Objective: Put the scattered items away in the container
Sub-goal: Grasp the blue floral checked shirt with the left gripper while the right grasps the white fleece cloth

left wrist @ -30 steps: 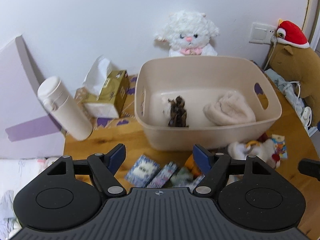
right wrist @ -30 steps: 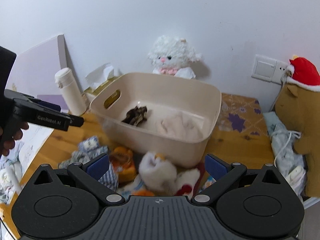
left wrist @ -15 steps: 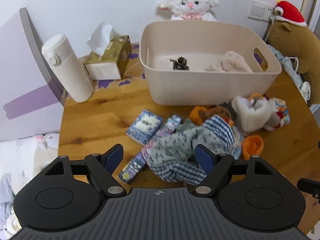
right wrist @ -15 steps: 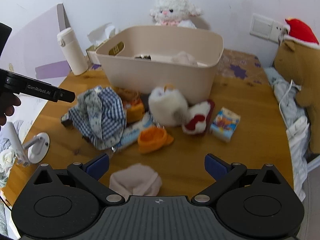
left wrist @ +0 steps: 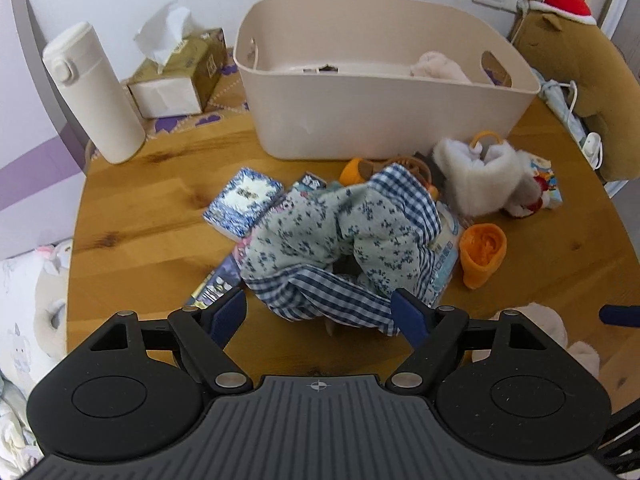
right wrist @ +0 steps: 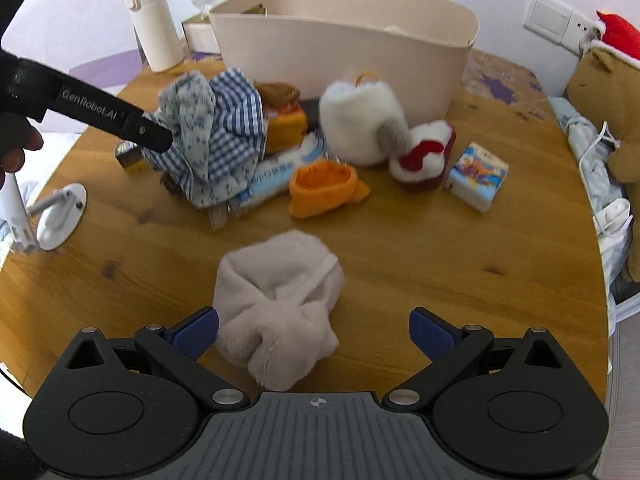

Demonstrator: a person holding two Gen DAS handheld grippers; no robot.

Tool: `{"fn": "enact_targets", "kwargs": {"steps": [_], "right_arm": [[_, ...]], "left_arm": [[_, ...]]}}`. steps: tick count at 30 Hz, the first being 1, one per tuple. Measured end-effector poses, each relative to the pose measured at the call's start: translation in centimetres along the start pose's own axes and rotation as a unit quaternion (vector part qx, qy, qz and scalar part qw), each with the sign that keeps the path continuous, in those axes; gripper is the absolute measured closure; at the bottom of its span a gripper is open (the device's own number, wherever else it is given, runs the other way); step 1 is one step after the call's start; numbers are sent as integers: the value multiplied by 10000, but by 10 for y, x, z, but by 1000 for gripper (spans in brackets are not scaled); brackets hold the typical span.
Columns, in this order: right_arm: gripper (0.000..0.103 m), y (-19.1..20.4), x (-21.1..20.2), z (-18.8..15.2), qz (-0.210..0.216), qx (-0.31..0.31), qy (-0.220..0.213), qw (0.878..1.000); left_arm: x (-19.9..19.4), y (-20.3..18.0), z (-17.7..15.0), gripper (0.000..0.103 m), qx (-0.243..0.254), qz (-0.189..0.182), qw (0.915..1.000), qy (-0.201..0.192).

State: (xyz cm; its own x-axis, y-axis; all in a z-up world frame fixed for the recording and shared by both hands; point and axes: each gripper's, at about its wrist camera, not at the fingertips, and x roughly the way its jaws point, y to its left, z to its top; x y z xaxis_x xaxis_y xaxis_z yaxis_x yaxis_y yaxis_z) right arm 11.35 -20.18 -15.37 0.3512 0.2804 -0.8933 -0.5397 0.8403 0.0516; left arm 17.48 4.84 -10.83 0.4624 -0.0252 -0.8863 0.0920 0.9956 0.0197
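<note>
- Scattered items lie in a heap at the centre of the round wooden worktop (left wrist: 152,216), in front of the beige container (left wrist: 380,120), which stands in the upper middle of both views.
- On top of the heap is a crumpled blue checked and flowered cloth (left wrist: 340,240); a blue patterned packet (left wrist: 244,200) lies just left of it in the left wrist view.
- An orange sock (right wrist: 324,188), a white fluffy slipper (right wrist: 360,124) with an orange loop, a red and white plush piece (right wrist: 424,156) and a small colourful packet (right wrist: 478,176) lie to the right of the cloth.
- A cream fluffy bundle (right wrist: 280,304) sits apart from the heap, in the lower middle of the right wrist view.
- Inside the container a pale fluffy piece (left wrist: 436,68) shows above the rim at the right.
- The left tongs (left wrist: 320,316) are spread wide at the near edge of the checked cloth, its hem between the blue pads without being pressed.
- The right tongs (right wrist: 314,328) are spread wide around the cream bundle; the left pad is just beside it, the right pad well apart.
- A white flask (left wrist: 92,92) and a tissue box (left wrist: 180,76) stand in the upper left, by the container.
- A brown plush toy with a red hat (left wrist: 576,60) sits at the right edge.
</note>
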Motion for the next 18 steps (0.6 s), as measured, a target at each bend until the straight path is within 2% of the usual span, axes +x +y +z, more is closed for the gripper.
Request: {"fn": "enact_targets", "kwargs": {"steps": [6,11,16,17,18], "right_arm": [[0,4,14,4,-19,-75,95,9999],[2,3,23,10,130,-28,176,9998],[20,3,31,13,149,-90,206,9996],[24,3,33,13,172,-106,222,9995],[32,3,34,14,203,-109,218,9995]], "left_arm": [[17,-8,-2,22,-39,44,9999,113],[29,-14,3,22,-45,40,9998,163],[40,-18,6,25,22,71,9998,168],[41,-18,6,31,28,72,9999,146],[42,-18,7,36,40,55,9999,135]]}}
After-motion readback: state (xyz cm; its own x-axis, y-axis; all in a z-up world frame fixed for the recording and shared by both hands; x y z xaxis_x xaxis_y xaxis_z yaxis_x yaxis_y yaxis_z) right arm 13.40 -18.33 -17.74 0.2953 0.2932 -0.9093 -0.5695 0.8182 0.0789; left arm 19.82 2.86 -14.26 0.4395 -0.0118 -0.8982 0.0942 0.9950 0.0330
